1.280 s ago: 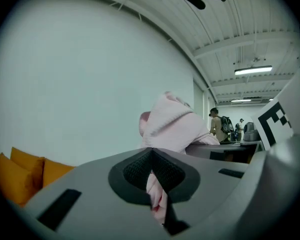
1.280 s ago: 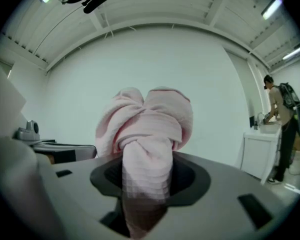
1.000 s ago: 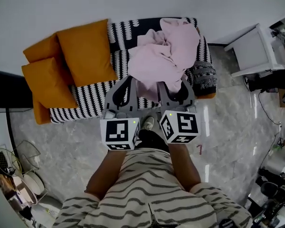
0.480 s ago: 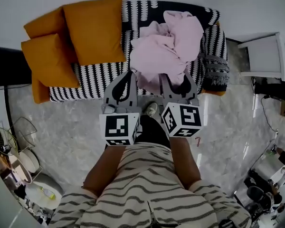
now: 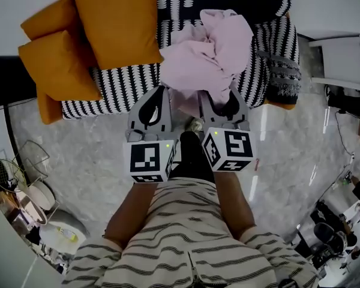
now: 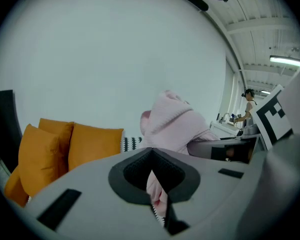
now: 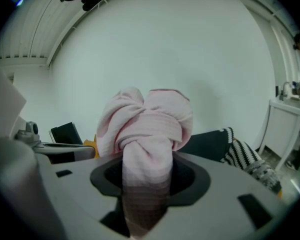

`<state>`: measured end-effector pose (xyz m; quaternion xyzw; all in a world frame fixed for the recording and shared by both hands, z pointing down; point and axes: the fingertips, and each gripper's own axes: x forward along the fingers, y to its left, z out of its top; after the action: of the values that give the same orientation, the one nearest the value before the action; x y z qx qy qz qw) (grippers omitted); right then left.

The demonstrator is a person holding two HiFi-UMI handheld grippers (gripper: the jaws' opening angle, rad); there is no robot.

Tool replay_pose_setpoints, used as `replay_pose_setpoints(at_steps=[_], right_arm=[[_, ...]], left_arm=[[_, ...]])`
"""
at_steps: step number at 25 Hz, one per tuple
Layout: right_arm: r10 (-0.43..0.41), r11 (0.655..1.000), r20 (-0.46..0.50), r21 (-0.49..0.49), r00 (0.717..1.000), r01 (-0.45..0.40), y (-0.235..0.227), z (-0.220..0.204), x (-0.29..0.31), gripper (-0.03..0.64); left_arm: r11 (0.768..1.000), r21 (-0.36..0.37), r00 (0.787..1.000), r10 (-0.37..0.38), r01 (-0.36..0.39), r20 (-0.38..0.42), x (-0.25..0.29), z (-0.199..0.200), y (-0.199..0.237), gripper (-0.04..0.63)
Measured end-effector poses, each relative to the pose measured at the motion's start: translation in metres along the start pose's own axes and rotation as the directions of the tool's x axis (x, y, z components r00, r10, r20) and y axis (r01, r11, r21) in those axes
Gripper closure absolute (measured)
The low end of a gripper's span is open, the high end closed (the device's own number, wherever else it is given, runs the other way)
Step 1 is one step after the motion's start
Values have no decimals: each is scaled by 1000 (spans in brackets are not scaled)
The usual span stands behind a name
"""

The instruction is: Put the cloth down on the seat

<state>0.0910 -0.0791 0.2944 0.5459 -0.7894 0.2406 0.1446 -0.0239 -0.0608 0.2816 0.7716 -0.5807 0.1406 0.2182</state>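
Observation:
A crumpled pink cloth (image 5: 209, 53) is bunched over the black-and-white patterned seat (image 5: 126, 83) of a sofa. My left gripper (image 5: 163, 95) is shut on the cloth's near edge; a thin pink fold (image 6: 157, 194) shows pinched between its jaws. My right gripper (image 5: 215, 98) is shut on a thick twisted bunch of the same cloth (image 7: 146, 149), which fills the gap between its jaws. Both grippers sit side by side at the seat's front edge. The rest of the cloth (image 6: 172, 126) rises in a heap ahead of them.
Orange cushions (image 5: 117, 29) lie on the sofa's left half, also in the left gripper view (image 6: 65, 146). A grey knitted throw (image 5: 283, 74) hangs over the right armrest. A white cabinet (image 5: 345, 59) stands to the right, clutter and bowls (image 5: 39, 200) on the marble floor at left.
The sofa and cloth have shifted up and closer in the head view. Both grippers keep their hold on the cloth at the seat's front edge.

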Motion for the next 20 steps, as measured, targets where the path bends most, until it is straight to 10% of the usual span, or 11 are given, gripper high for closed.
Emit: replay_pose_setpoints(at_steps=[20], right_arm=[[23, 996, -176, 83, 984, -8, 1, -119, 46, 413]], left_arm=[[997, -70, 989, 16, -27, -149, 25, -114, 31, 592]])
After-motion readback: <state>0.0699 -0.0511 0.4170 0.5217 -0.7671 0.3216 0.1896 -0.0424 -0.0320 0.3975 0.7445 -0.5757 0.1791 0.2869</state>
